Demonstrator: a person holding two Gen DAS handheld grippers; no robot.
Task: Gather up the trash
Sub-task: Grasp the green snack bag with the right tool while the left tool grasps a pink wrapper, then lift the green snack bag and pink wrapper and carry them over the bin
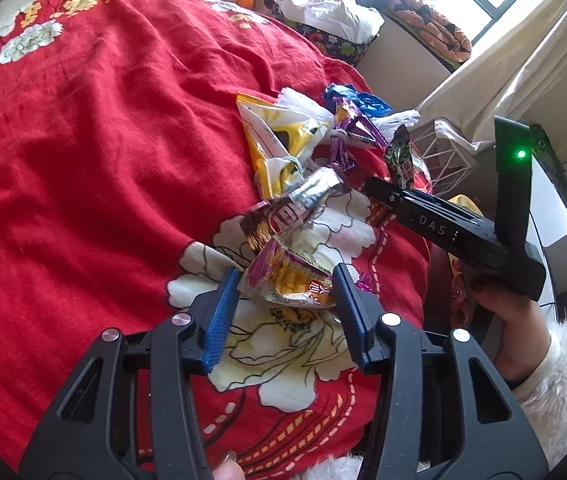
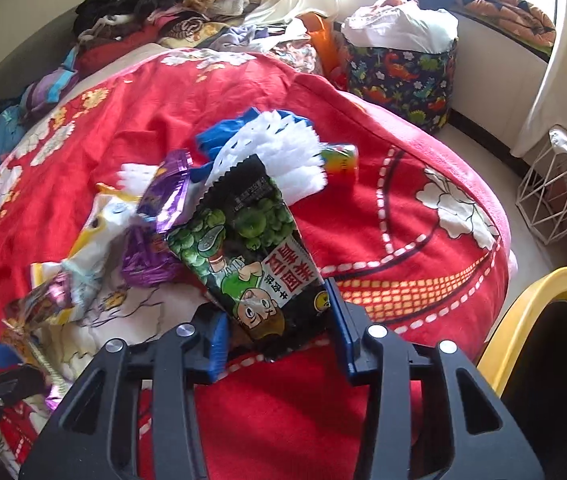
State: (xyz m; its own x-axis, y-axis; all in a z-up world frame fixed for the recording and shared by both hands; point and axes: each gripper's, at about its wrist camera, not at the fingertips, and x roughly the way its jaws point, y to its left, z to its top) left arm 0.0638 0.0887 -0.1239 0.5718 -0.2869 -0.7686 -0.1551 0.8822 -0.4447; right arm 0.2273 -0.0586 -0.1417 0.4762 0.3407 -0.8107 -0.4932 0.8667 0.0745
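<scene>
Red floral blanket (image 2: 171,92) strewn with wrappers (image 1: 279,140), wire basket (image 2: 555,196) on floor

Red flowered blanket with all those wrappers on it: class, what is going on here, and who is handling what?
A person with a gripper in each hand is collecting snack wrappers off the red flowered blanket. The left gripper is open, its fingers on either side of a crumpled yellow-and-purple foil wrapper. The right gripper has a black-and-green pea snack bag between its fingers, though a firm grip cannot be confirmed. More wrappers lie heaped beyond. A yellow-rimmed bin waits beside the bed.
</scene>
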